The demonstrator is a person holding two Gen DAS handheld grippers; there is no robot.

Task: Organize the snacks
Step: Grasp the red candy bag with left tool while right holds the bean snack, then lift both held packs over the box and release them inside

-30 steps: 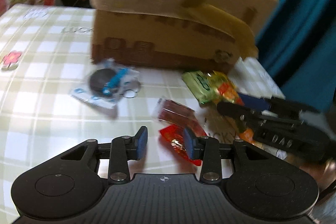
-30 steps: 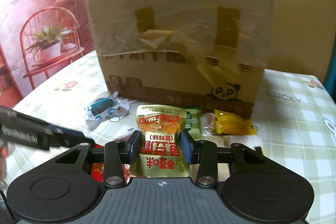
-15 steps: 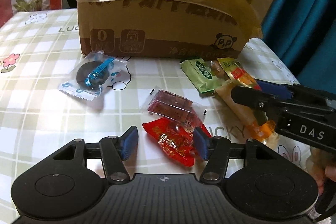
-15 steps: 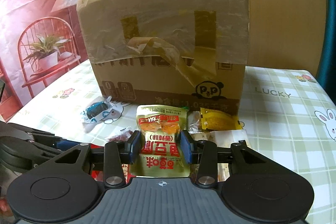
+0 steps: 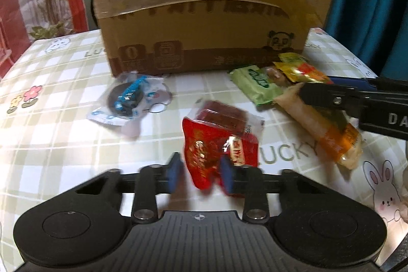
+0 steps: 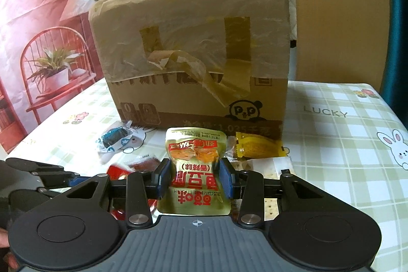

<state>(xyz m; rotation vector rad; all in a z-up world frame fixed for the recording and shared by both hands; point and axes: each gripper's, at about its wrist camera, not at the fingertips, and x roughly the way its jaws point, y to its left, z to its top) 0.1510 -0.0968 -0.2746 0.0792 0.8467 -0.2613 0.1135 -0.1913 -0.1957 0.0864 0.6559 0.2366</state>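
- On the checked cloth (image 5: 63, 144), in front of the box (image 6: 193, 47), lie loose snacks.
- Left gripper (image 5: 201, 176) pinches a red packet (image 5: 216, 154), lifted.
- Right gripper (image 6: 195, 179) clamps a gold packet (image 6: 195, 167).

The left gripper (image 5: 200, 176) is matte black: a ribbed plate with a small crosshair mark at its front edge, a round disc on either side, and two linkage arms with silver screw heads leading to blue pads (image 5: 174, 173). The right gripper (image 6: 195, 181) has the same build, black with blue pads (image 6: 226, 181) and silver screws behind them. Seen side-on, its black arm carries the white letters "DA".
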